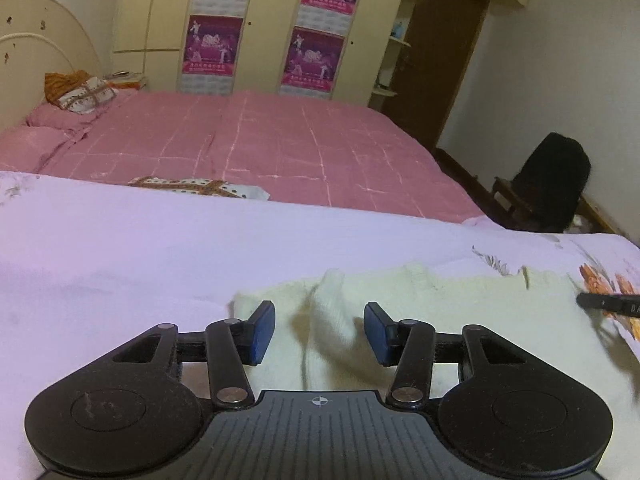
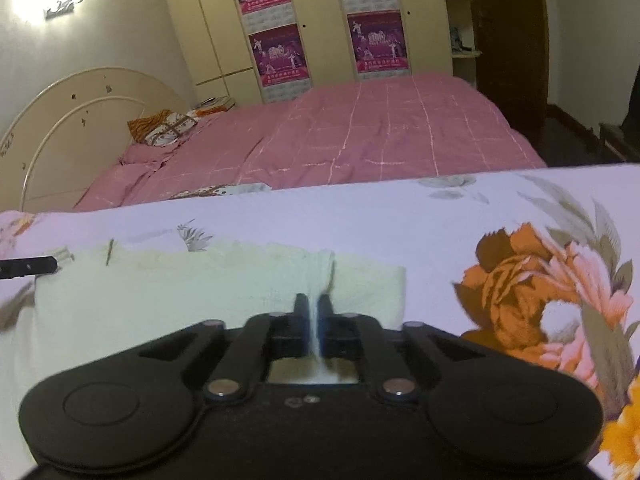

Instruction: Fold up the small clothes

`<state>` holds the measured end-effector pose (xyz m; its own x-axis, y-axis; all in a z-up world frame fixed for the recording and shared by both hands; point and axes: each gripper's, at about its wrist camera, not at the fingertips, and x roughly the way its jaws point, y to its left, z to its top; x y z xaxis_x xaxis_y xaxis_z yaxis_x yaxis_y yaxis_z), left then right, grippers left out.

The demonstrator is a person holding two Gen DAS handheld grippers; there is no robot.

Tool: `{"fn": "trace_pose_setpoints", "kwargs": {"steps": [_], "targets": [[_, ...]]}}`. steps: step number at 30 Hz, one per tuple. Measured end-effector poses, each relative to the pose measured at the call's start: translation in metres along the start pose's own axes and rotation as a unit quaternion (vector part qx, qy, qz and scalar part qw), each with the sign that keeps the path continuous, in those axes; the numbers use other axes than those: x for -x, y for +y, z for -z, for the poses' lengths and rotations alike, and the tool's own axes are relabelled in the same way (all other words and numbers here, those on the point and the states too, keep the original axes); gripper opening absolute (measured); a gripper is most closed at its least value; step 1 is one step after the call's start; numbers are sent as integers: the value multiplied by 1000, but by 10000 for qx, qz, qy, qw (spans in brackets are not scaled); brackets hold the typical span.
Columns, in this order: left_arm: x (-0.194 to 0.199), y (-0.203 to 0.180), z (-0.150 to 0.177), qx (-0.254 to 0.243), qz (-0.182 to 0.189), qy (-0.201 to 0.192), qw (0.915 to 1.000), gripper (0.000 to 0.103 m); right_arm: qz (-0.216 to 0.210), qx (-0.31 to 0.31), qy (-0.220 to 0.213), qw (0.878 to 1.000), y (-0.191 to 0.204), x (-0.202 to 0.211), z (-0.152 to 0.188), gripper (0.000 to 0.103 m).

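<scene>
The posters (image 1: 212, 46) on the wardrobe (image 2: 324, 28) beyond the pink bed (image 1: 280, 148) carry print too small and blurred to read. A letter or two shows on a black tip (image 1: 608, 304) at the right edge of the left view, cut off there. The cream garment (image 1: 440, 312) lies flat on the flowered sheet (image 2: 540, 260), on the near side of the pink bed, its near edge hidden under both tools. It looks soft and knitted, with a raised crease. The left gripper (image 1: 319, 332) stands apart over it, pressing nothing. The right gripper (image 2: 314, 312) is clamped on a thin ridge of the garment.
</scene>
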<state>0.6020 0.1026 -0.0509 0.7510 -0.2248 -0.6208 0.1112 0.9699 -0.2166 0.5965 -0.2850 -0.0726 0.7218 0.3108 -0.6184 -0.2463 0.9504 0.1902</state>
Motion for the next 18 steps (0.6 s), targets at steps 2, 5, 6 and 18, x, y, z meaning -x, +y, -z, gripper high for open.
{"fn": "trace_pose_setpoints", "kwargs": {"steps": [2, 5, 6, 18], "targets": [[1, 0, 2, -39, 109, -19, 9999, 49, 72, -25, -176, 9998, -4, 8, 0, 4], [-5, -1, 3, -155, 189, 56, 9997, 49, 84, -327, -411, 9986, -15, 17, 1, 4], [-5, -2, 3, -184, 249, 68, 9995, 49, 65, -285, -330, 9990, -14, 14, 3, 4], [-23, 15, 3, 541, 556, 129, 9969, 4, 140, -278, -174, 9994, -15, 6, 8, 4]]}}
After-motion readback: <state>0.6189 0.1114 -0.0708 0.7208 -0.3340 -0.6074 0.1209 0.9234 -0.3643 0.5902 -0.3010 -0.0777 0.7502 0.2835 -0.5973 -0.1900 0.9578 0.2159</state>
